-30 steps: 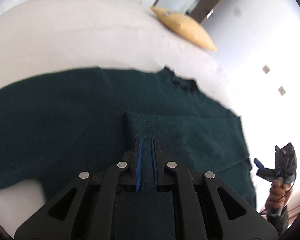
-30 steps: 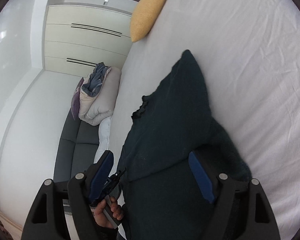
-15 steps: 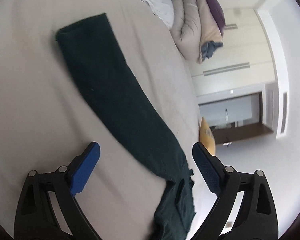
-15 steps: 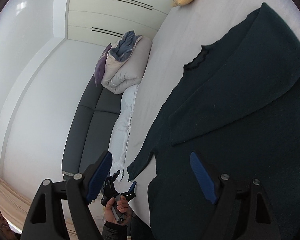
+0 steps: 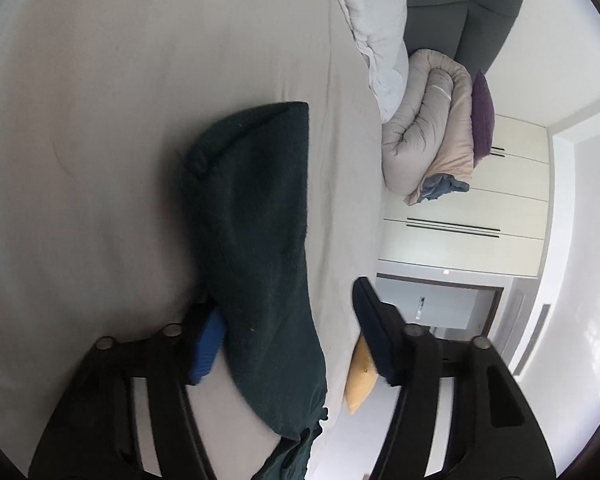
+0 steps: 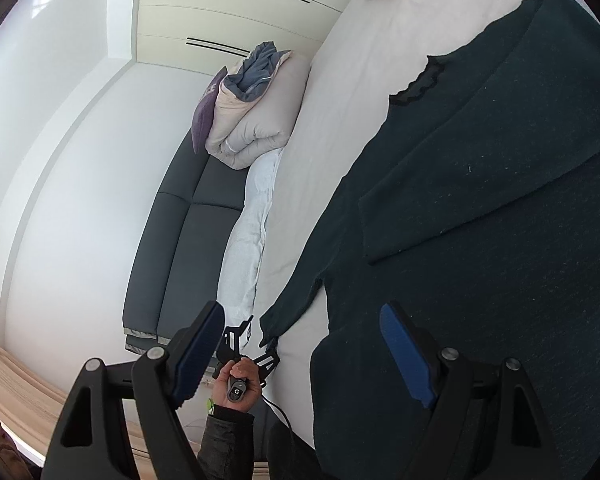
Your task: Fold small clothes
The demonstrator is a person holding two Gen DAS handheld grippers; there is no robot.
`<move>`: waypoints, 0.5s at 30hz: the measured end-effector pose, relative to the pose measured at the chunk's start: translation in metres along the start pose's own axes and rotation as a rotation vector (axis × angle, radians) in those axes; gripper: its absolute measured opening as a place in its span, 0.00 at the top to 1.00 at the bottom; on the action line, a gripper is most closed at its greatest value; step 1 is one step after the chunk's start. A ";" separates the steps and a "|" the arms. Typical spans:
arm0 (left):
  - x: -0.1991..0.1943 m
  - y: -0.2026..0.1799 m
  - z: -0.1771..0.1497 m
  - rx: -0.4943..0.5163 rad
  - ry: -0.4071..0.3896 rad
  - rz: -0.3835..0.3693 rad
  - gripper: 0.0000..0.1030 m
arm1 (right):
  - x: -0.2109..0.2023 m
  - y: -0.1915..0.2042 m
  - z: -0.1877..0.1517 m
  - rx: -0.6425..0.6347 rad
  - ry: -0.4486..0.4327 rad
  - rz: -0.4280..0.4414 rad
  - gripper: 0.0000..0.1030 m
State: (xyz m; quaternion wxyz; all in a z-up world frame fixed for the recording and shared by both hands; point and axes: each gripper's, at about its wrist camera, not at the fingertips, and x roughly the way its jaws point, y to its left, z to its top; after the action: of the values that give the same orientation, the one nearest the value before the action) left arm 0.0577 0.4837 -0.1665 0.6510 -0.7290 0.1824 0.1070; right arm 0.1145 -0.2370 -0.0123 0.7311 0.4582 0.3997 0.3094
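Note:
A dark green sweater [image 6: 500,260] lies flat on the pale bed [image 6: 332,120], one sleeve [image 6: 480,160] folded across its body. The other sleeve [image 5: 260,220] stretches out straight on the sheet. My left gripper [image 5: 284,300] straddles that sleeve with its jaws closing. The left blue pad [image 5: 206,344] sits at the sleeve's edge and the right pad [image 5: 374,332] stands off it. In the right wrist view a hand [image 6: 236,380] holds the left gripper [image 6: 256,340] at the sleeve's cuff [image 6: 276,320]. My right gripper [image 6: 302,312] hovers open over the sweater's lower edge, holding nothing.
A rolled beige duvet [image 5: 428,128] with a purple cushion [image 5: 482,116] lies at the bed's end beside a white blanket [image 5: 376,28] and a dark grey sofa [image 6: 180,240]. A yellow pillow [image 5: 360,380] sits at the bed's far edge. Cream wardrobe doors [image 6: 240,12] stand behind.
My left gripper let go of the folded sleeve, rolled over, swung across to the outstretched sleeve, opened wide and is now narrowing around it. The right gripper drifted over the sweater, still open.

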 end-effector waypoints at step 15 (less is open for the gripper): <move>0.020 -0.070 -0.054 0.350 -0.018 0.111 0.93 | -0.017 -0.023 0.006 0.020 -0.042 -0.009 0.19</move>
State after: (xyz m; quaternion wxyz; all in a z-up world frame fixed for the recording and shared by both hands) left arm 0.1002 0.4334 -0.1037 0.7625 -0.5925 0.2325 0.1160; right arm 0.1130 -0.2624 -0.0264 0.7362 0.4700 0.3894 0.2924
